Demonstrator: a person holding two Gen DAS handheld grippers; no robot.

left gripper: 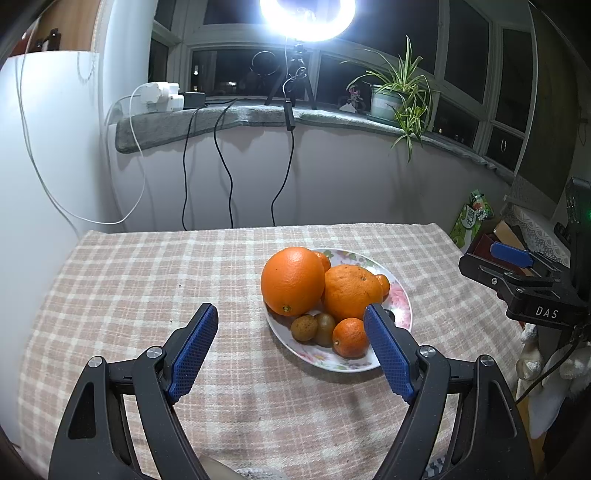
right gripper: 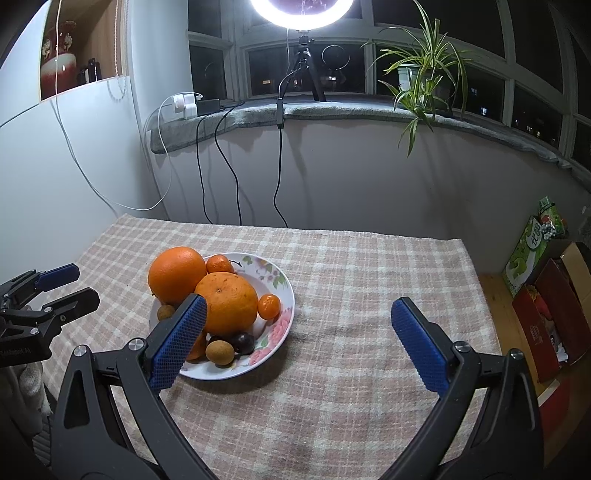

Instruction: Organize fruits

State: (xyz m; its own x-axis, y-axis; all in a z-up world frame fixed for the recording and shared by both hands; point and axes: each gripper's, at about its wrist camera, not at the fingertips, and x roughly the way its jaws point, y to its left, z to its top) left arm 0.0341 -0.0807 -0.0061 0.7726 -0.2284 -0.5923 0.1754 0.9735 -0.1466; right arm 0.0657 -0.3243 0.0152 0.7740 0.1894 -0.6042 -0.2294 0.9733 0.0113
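My left gripper and right gripper both gape empty above the checked cloth. The fruit sits piled on the floral plate. Only my right view shows a dark plum; my left pad hides 1 mandarin.

You face a bright ring light on a tripod before dark windows; a spider plant sits on the grey sill; cables hang down the pale wall; a checked tablecloth covers your table; boxes stand on the wooden floor.
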